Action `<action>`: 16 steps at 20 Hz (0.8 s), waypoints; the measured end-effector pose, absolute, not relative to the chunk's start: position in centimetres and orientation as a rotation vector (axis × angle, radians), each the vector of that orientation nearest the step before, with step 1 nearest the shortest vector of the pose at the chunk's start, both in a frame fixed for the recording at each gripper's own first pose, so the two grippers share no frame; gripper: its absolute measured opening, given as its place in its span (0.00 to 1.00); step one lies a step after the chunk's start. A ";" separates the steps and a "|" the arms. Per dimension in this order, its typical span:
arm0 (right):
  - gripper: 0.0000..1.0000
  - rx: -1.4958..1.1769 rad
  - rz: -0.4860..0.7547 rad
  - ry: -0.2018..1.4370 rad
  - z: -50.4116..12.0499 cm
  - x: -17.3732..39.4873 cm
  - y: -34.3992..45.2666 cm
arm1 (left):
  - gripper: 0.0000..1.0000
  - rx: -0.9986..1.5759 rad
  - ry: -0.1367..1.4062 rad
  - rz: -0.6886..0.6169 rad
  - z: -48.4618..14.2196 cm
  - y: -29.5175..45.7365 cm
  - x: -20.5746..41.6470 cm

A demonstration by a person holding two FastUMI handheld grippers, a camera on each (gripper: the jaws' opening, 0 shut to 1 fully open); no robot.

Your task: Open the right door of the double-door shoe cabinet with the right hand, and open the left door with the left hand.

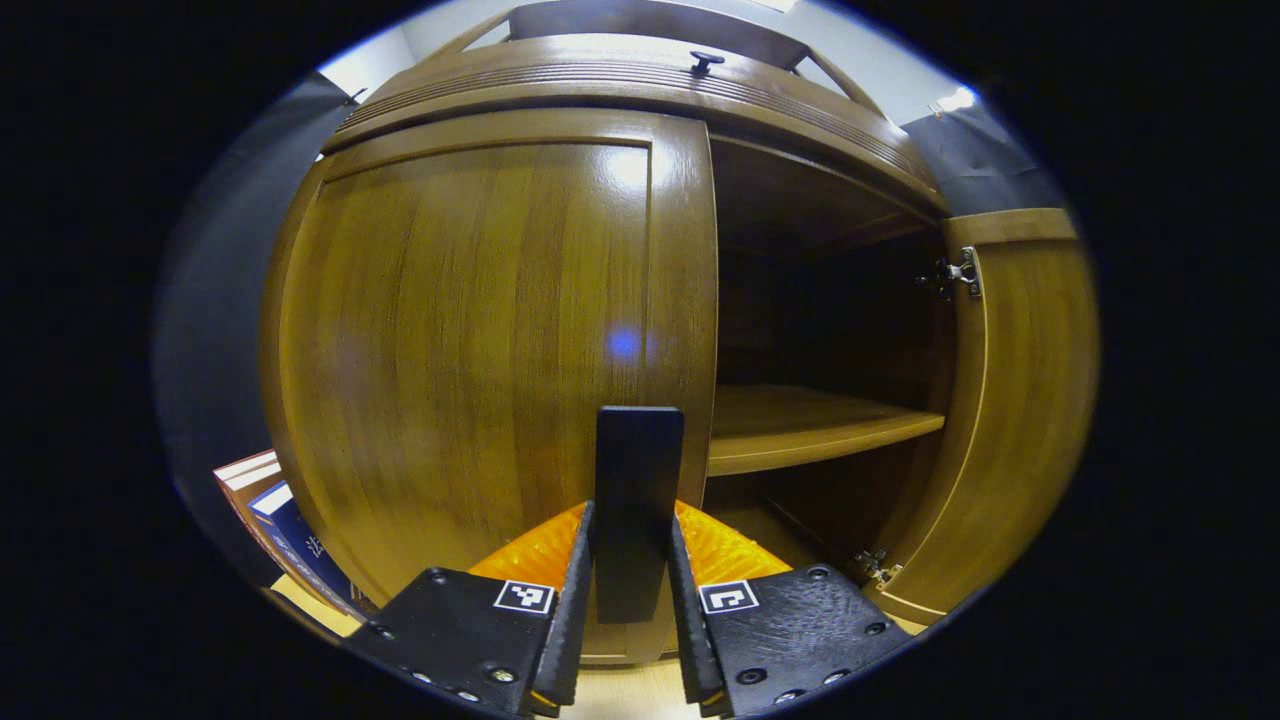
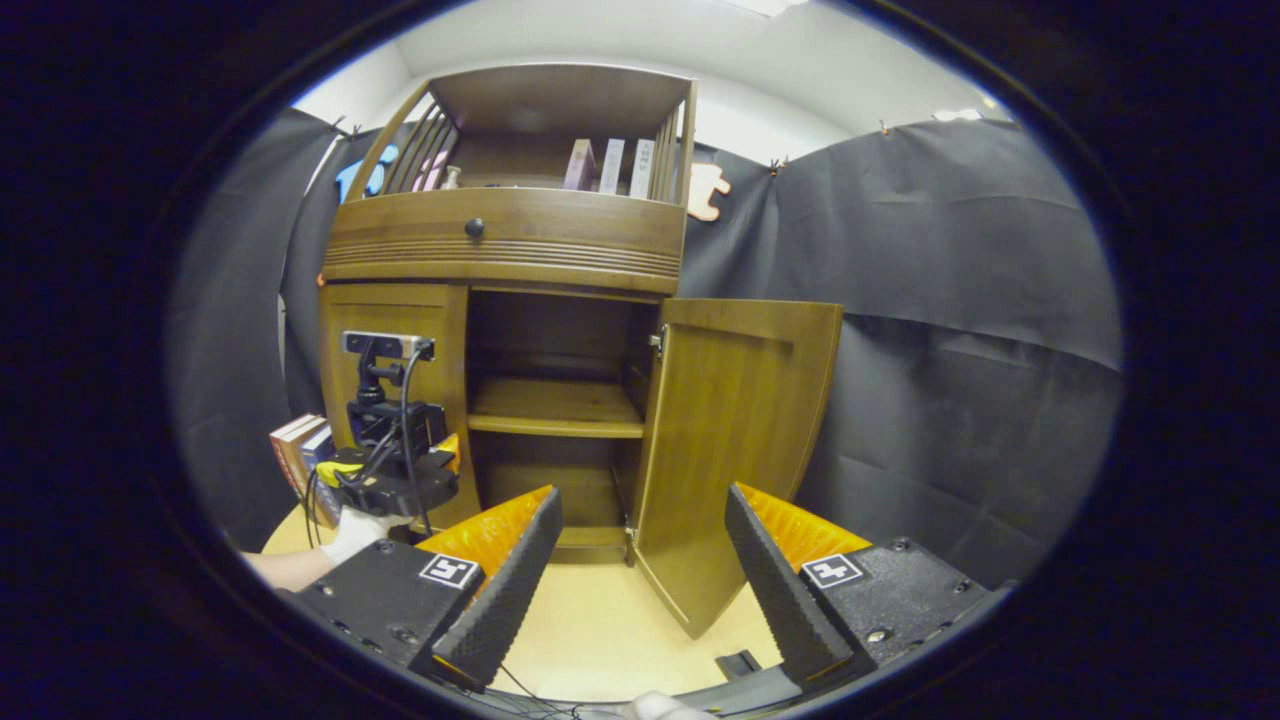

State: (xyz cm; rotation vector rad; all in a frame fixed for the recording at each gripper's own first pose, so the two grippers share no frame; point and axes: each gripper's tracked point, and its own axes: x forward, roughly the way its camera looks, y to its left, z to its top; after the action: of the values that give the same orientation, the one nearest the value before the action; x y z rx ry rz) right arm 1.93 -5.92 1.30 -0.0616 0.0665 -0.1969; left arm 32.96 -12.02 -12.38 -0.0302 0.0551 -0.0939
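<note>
The brown wooden shoe cabinet (image 2: 505,250) stands ahead. Its right door (image 2: 735,440) is swung wide open, baring an inner shelf (image 2: 555,410). The left door (image 1: 460,340) lies flat against the cabinet, and a black upright handle (image 1: 640,450) runs near its right edge. My left gripper (image 1: 632,530) is shut on that handle, one finger on each side. The right gripper view shows the left gripper (image 2: 390,470) against the left door (image 2: 395,330), held by a gloved hand (image 2: 360,530). My right gripper (image 2: 640,510) hangs open in front of the cabinet, holding nothing, well back from the open door.
Several books (image 2: 300,440) lean beside the cabinet's left side. A drawer with a dark knob (image 2: 474,228) sits above the doors, under an open top rack holding books (image 2: 610,165). The light wooden floor (image 2: 600,630) runs up to the cabinet. Black cloth (image 2: 950,350) hangs behind.
</note>
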 end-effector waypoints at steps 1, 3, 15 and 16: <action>1.00 -0.063 -0.198 0.067 1.2 1.7 -5.9 | 0.37 -0.019 0.059 -0.085 -12.6 -11.9 32.9; 1.00 -0.066 -0.200 0.070 1.1 1.3 -5.9 | 0.37 -0.005 0.088 -0.074 -13.4 -11.9 32.8; 1.00 -0.050 -0.197 0.126 -1.9 -1.2 -5.9 | 0.30 -0.013 0.094 -0.160 -14.1 -11.8 31.7; 1.00 -0.037 -0.196 0.131 -2.2 -1.3 -6.0 | 0.22 -0.010 0.092 -0.171 -14.1 -11.8 31.4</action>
State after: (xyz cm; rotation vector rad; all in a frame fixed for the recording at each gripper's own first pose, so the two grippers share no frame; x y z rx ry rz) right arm -1.29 -6.00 -2.18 -0.0373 0.1313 -0.1959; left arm 31.39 -11.82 -14.10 -0.0101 0.0916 -0.1708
